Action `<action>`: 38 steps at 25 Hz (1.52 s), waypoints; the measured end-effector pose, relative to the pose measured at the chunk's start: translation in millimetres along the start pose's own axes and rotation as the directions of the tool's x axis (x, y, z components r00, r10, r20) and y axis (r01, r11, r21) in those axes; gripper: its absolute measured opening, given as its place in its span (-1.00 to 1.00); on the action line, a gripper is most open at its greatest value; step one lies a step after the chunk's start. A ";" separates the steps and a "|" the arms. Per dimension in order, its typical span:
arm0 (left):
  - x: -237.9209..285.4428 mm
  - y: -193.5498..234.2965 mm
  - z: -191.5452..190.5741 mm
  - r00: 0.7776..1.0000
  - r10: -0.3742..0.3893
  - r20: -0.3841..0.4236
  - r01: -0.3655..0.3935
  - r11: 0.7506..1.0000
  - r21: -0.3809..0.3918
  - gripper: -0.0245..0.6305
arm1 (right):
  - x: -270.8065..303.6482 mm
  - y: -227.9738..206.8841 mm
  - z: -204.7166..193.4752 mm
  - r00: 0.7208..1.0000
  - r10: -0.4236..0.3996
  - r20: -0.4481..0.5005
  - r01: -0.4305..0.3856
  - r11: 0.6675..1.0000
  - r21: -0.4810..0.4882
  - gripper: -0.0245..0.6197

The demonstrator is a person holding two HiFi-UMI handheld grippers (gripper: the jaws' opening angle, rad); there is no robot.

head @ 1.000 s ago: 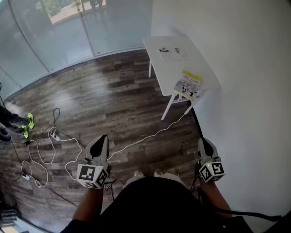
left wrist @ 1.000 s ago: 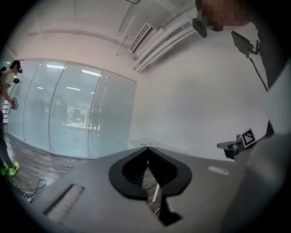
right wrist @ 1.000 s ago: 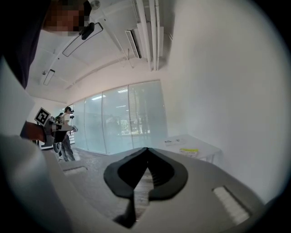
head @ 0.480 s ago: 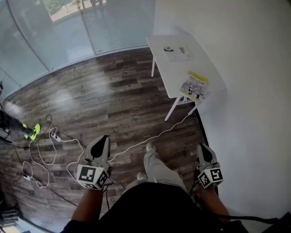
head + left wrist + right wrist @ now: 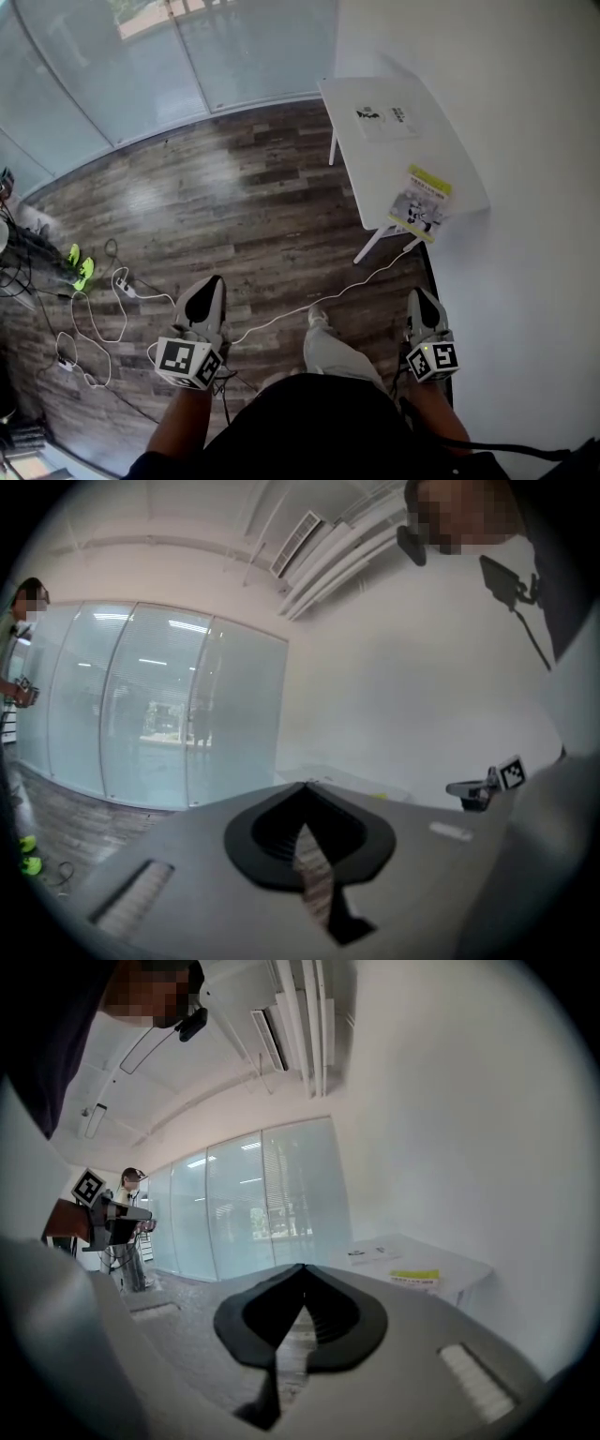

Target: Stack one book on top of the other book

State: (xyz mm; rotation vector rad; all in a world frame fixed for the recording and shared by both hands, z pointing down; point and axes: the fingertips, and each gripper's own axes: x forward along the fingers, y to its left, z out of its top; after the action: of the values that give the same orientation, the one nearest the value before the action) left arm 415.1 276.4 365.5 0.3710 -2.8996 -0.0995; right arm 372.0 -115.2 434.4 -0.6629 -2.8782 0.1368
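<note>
A white table (image 5: 375,159) stands by the wall, ahead and to the right. On its near corner lies a book with a yellow strip (image 5: 419,202), jutting a little over the edge. A white book (image 5: 382,117) lies flat further back. In the right gripper view, the yellow book (image 5: 415,1277) and white book (image 5: 370,1252) show far beyond the jaws. My left gripper (image 5: 212,281) and right gripper (image 5: 417,292) are held low over the floor, well short of the table. Both are shut and empty, seen close up as left gripper (image 5: 305,785) and right gripper (image 5: 303,1267).
A white cable (image 5: 309,305) runs across the wooden floor toward the table legs, and more cables with a power strip (image 5: 89,328) lie at the left. Glass panels (image 5: 141,66) close the far side; a white wall (image 5: 525,141) runs on the right. A person (image 5: 131,1227) stands far left.
The table and books have shifted right and slightly down in the head view as I walk toward them. One foot has stepped forward. Both grippers stay shut and empty.
</note>
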 end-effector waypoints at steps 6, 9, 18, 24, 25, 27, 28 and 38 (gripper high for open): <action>66.6 11.4 29.6 1.000 0.010 0.006 -0.010 1.000 0.014 -0.91 | 62.8 -38.8 16.3 1.000 0.001 -0.019 -0.001 1.000 0.006 -0.92; 90.2 17.6 41.4 1.000 0.030 0.009 -0.030 0.999 0.015 -0.91 | 98.2 -46.4 27.9 0.999 0.037 -0.007 -0.037 0.999 0.004 -0.92; 143.4 34.4 53.7 0.997 0.080 -0.010 -0.079 0.996 0.038 -0.91 | 178.6 -61.8 43.0 0.992 0.119 0.030 -0.120 0.992 0.026 -0.92; 174.1 49.3 56.7 0.999 0.046 -0.024 -0.045 0.998 0.035 -0.91 | 196.8 -64.5 33.3 0.996 0.089 -0.002 -0.089 0.996 0.019 -0.92; 181.6 52.5 57.2 0.999 0.031 -0.024 -0.031 0.999 0.035 -0.91 | 199.4 -64.3 32.7 0.997 0.079 -0.007 -0.079 0.997 0.018 -0.92; 199.9 61.2 56.2 1.000 0.002 -0.023 -0.001 0.999 0.032 -0.91 | 206.4 -65.1 33.0 0.998 0.055 -0.012 -0.055 0.998 0.004 -0.92; 210.4 66.5 55.6 1.000 -0.012 -0.023 0.013 1.000 0.028 -0.91 | 211.2 -66.4 33.1 0.999 0.038 -0.012 -0.038 0.999 0.004 -0.92; 309.6 128.0 88.1 0.985 -0.173 -0.008 0.173 0.983 0.056 -0.91 | 275.9 -51.9 47.5 0.994 -0.111 -0.005 0.111 0.993 0.026 -0.92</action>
State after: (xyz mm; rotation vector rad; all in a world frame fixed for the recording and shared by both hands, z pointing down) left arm 72.2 324.3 355.1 0.6320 -2.8664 -0.0450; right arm 96.8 -42.3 438.3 -0.4963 -2.8961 0.1572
